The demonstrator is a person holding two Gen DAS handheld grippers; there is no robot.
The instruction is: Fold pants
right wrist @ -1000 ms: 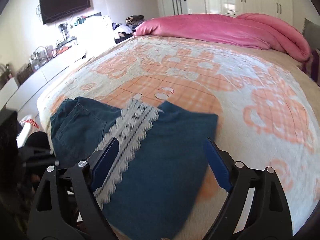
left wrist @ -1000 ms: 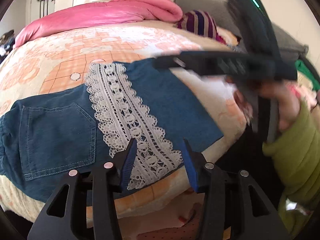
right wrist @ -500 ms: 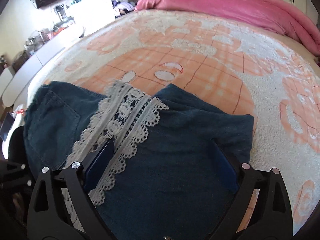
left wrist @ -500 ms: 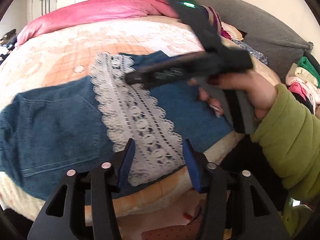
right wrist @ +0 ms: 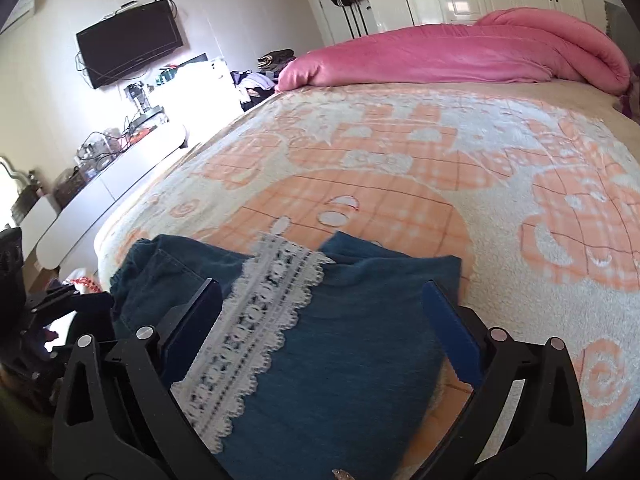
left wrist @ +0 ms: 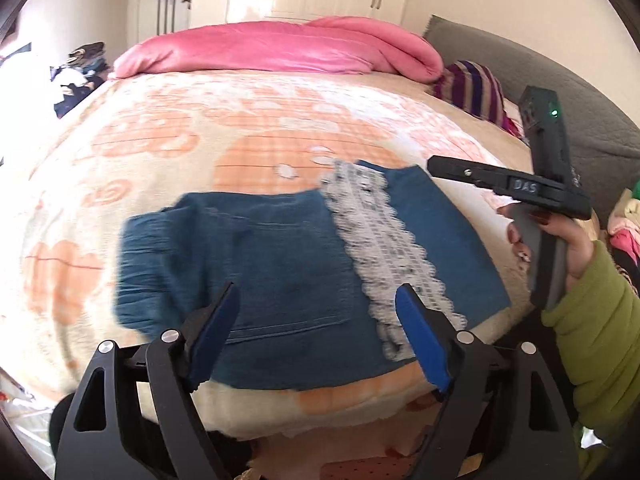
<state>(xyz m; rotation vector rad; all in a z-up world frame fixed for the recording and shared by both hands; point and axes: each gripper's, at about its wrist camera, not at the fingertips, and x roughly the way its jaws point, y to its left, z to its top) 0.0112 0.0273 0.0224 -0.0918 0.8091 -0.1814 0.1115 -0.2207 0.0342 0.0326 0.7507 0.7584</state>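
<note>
Folded pants (left wrist: 280, 272) lie flat on the blanket (left wrist: 200, 140) at the near edge of the bed, blue denim with a white lace strip (left wrist: 384, 248) running across them. A back pocket shows on the denim to the left of the lace.

Left gripper (left wrist: 318, 340): jaws opening, wide apart, nothing pressed between the blue pads (left wrist: 420, 340); it hangs above the near edge of the pants.

Right gripper (right wrist: 320, 332): jaws opening, spread wide, over the lace and denim; no pinch visible. In the left view the person's right hand (left wrist: 560, 240) holds its handle, green sleeve (left wrist: 600, 320) at the wrist.

A pink duvet (right wrist: 460, 56) is bunched at the far side of the bed.
</note>
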